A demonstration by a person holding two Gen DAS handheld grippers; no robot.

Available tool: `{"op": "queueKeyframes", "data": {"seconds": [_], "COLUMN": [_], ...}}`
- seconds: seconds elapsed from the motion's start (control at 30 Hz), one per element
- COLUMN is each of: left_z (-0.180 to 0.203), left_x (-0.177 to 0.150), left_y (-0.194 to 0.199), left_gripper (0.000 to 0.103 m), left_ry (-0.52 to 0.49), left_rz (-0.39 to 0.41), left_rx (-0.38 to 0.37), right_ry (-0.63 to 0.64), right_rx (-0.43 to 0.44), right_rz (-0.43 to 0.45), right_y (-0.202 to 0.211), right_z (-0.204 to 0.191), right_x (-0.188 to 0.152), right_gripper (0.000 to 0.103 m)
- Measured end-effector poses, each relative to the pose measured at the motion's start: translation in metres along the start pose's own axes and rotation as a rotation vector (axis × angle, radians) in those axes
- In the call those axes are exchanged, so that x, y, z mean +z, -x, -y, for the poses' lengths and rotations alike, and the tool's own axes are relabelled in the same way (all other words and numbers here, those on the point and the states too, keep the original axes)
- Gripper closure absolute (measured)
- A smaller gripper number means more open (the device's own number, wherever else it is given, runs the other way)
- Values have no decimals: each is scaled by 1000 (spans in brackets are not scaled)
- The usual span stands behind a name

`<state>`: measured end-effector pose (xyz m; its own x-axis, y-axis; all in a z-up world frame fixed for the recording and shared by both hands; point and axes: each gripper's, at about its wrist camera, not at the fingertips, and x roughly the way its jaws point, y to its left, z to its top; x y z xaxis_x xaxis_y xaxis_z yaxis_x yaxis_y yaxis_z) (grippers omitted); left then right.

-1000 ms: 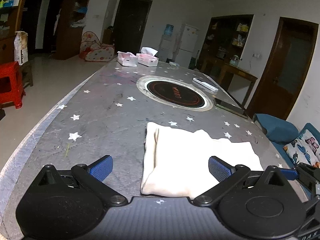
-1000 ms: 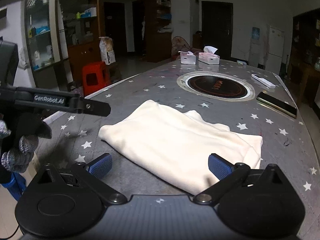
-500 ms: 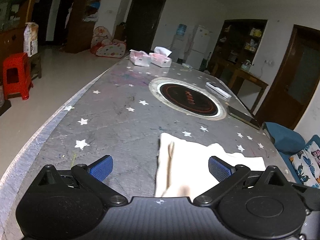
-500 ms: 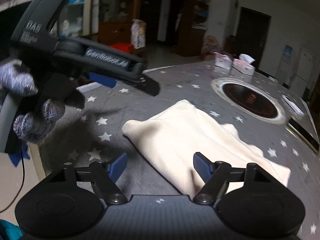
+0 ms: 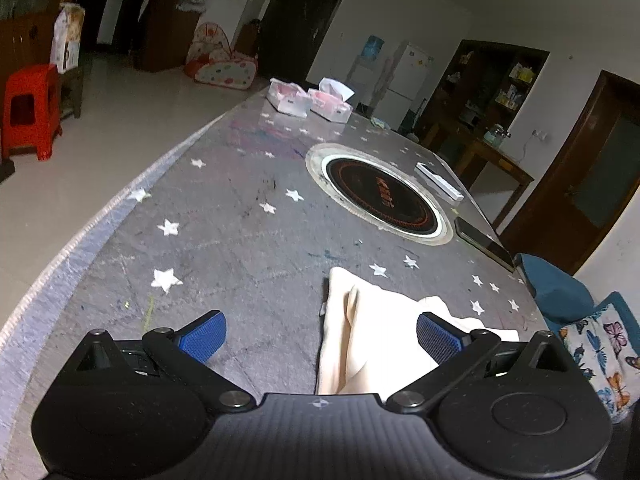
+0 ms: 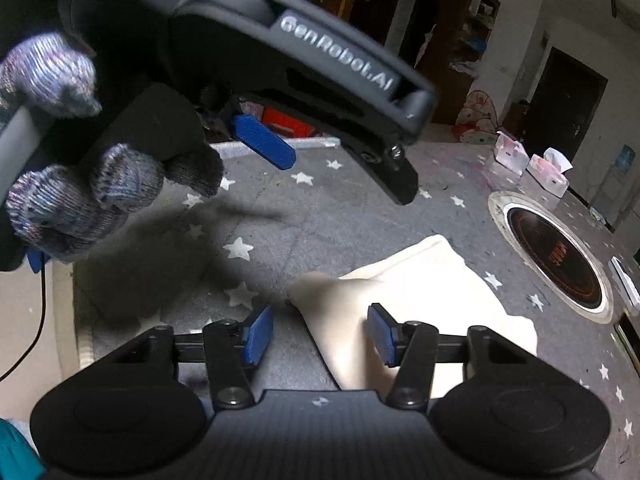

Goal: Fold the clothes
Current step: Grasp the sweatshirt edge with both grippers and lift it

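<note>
On the star-patterned grey table (image 5: 224, 216), a folded cream garment (image 5: 372, 332) lay near the close edge, its left hem running straight away from the left gripper (image 5: 320, 338). That gripper's blue pads stood wide apart, the left pad over bare tabletop and the right pad over the cloth, neither pressing on it. Left of the garment the table stayed bare out to its curved, pale-trimmed rim, and beyond that rim lay open floor up to a red stool (image 5: 28, 110). Ahead, the round inset cooktop (image 5: 380, 196) sat well apart from the cloth, with a white remote (image 5: 440, 182) and a dark phone (image 5: 484, 244) by the right edge and two tissue boxes (image 5: 310, 100) at the far end.

From the right wrist, the right gripper (image 6: 320, 332) was closing its jaws around the garment's (image 6: 420, 288) raised near corner; the cloth sat between the pads, and no firm pinch could be seen. Only this view showed the left gripper (image 6: 344, 160) from outside, hanging above the table, held by a knit-gloved hand (image 6: 80, 184), its shadow falling on the tabletop (image 6: 320, 220).
</note>
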<state>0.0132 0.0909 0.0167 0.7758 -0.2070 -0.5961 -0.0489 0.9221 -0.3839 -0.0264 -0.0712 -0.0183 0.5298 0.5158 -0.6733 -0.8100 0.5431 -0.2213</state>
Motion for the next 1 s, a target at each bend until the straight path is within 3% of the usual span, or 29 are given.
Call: {"op": "queueKeyframes", "data": {"seconds": [0.17,0.27,0.57,0.63,0.77,1.0], "left_z": [-4,-6,-7,-8,-11,-13], "left_x": [2,2,3,3,2,-7], "left_y": [-7,-11,-16,-17,-19,-31], "left_gripper": [0,0,0,0,0,0], "left_ry": [29,45,70,75,102,192], "left_rz": [-26,-42,-70,-77,-93,-156], "left_rx": [-23,-29,-51,-55,-75,-122], "right_ry": [11,-14,-13,-22,-102,-205], "right_rx": [-9,-23,-29,-33,17,82], "right_rz": [-27,-23,-15,-10,16,85], "right_y": [-13,-16,-18,-19,-10,24], "right_z": [2,6,10,9,24,44], "right_x": [-2,-2,-1,-2,-2,-4], "right_gripper": [61,76,75,80,96,98]}}
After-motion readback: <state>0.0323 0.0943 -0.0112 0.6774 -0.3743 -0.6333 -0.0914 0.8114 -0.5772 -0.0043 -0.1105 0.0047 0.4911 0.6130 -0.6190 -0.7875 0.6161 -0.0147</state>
